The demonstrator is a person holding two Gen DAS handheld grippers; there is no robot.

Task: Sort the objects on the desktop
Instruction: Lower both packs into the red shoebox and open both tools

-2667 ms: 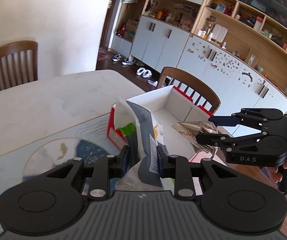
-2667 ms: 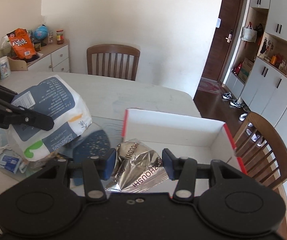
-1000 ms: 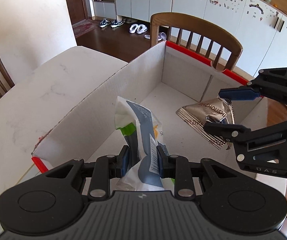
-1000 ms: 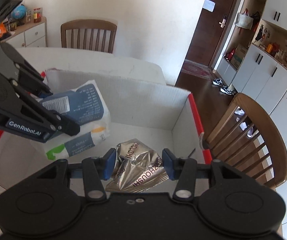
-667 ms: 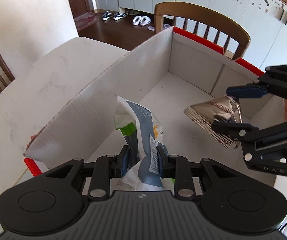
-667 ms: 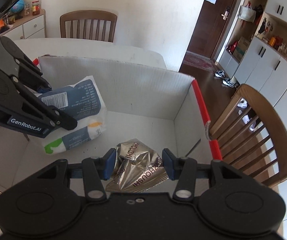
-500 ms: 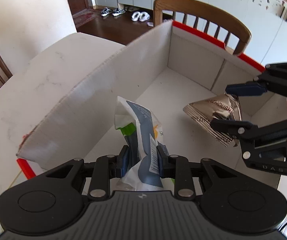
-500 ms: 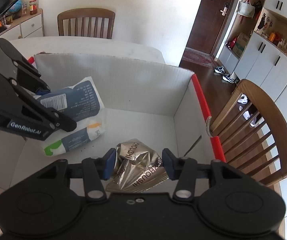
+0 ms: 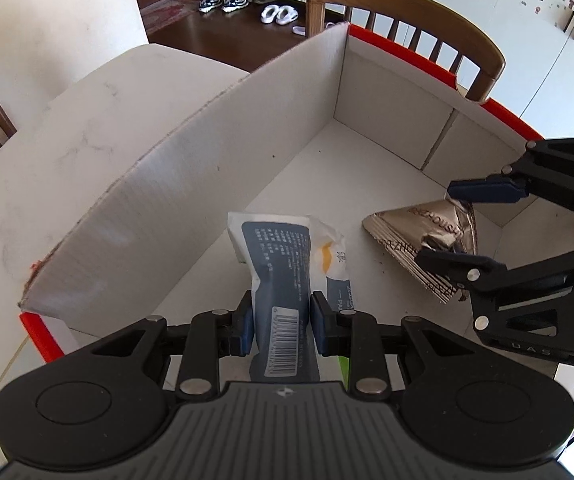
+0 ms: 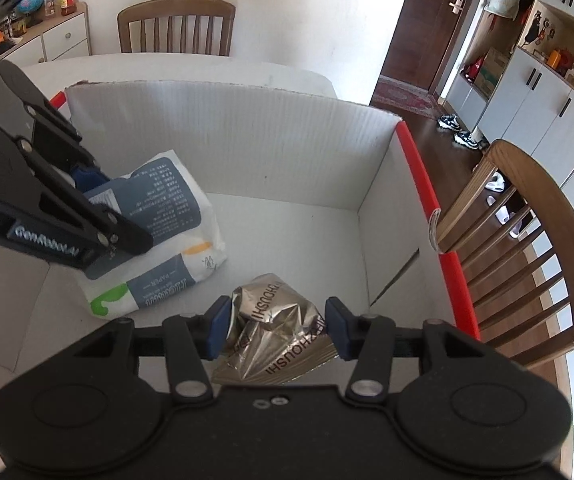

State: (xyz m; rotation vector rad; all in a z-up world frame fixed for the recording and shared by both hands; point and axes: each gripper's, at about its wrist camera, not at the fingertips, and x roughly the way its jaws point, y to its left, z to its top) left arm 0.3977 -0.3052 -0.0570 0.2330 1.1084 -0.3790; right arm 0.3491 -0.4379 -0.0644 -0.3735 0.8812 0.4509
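Note:
A blue and white paper pack (image 9: 283,264) lies with its far end on the floor of a white cardboard box (image 9: 167,200) with red edges. My left gripper (image 9: 281,324) is shut on the pack's near end, by the barcode. To its right a crumpled silver foil packet (image 9: 419,236) rests on the box floor between the fingers of my right gripper (image 9: 439,226). In the right wrist view the foil packet (image 10: 279,320) sits between the blue pads of my right gripper (image 10: 277,332), which touch its sides. The pack (image 10: 167,224) and my left gripper (image 10: 115,210) are at the left, inside the box (image 10: 247,152).
The box stands on a pale table (image 9: 67,140). A wooden chair (image 9: 407,36) is right behind the box's far red edge, and another chair (image 10: 175,20) stands at the table's far side. Cabinets and shoes on a dark floor lie beyond.
Both grippers have sunk deeper into the box. The paper pack has tipped forward and now rests on the box floor, and the foil packet has come down to the floor too.

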